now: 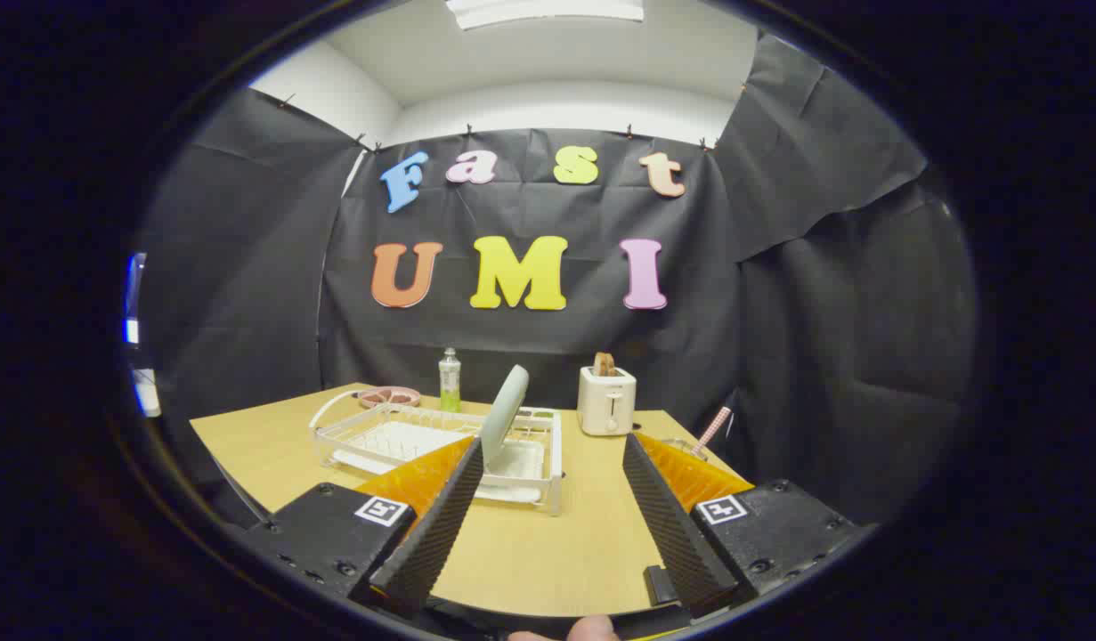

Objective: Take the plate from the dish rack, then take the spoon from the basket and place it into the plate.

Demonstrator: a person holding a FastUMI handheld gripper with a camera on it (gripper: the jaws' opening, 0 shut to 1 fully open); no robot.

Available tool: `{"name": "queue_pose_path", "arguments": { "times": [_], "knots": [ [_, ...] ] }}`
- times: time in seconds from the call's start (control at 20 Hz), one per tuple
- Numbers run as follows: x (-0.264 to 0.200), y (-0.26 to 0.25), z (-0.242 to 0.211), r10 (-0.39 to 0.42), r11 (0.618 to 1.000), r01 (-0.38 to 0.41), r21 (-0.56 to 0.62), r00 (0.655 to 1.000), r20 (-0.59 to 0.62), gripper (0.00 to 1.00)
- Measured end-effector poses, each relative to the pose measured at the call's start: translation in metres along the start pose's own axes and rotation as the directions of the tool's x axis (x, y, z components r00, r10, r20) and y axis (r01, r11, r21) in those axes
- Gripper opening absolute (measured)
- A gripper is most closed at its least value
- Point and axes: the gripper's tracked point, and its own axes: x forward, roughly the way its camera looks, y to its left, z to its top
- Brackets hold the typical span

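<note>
Black cloth backs our tabletop [592, 543]. We hold the tongs [552, 467] released; the plate [504, 417] stands tilted in the dish rack [441, 445] at eleven o'clock: stiff, likely slippery, so we'd pinch its upper rim.

The table [271, 436] is viewed low from its near edge, along the parted fingers [441, 516] toward the back wall.

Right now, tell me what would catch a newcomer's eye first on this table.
The pale plate stands on edge in the white dish rack, just beyond the open gripper, whose fingers touch nothing. Behind the rack stand a green bottle and a pink dish. A cream toaster holding toast sits beside the rack.
</note>
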Motion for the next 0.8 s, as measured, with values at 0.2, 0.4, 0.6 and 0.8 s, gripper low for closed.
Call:
{"name": "queue_pose_path", "arguments": {
  "times": [0.2, 0.4, 0.6, 0.8],
  "knots": [
    [-0.001, -0.008, 0.001, -0.023, 1.0, 0.022, 0.015, 1.0, 0.002, 1.0],
    [-0.003, -0.008, 0.004, -0.027, 1.0, 0.027, 0.007, 0.999, 0.018, 1.0],
    [-0.009, -0.006, 0.021, -0.027, 1.0, 0.027, 0.006, 0.998, 0.048, 1.0],
    [-0.012, -0.003, 0.034, -0.035, 0.999, 0.035, -0.001, 0.995, 0.092, 1.0]
  ]
}}
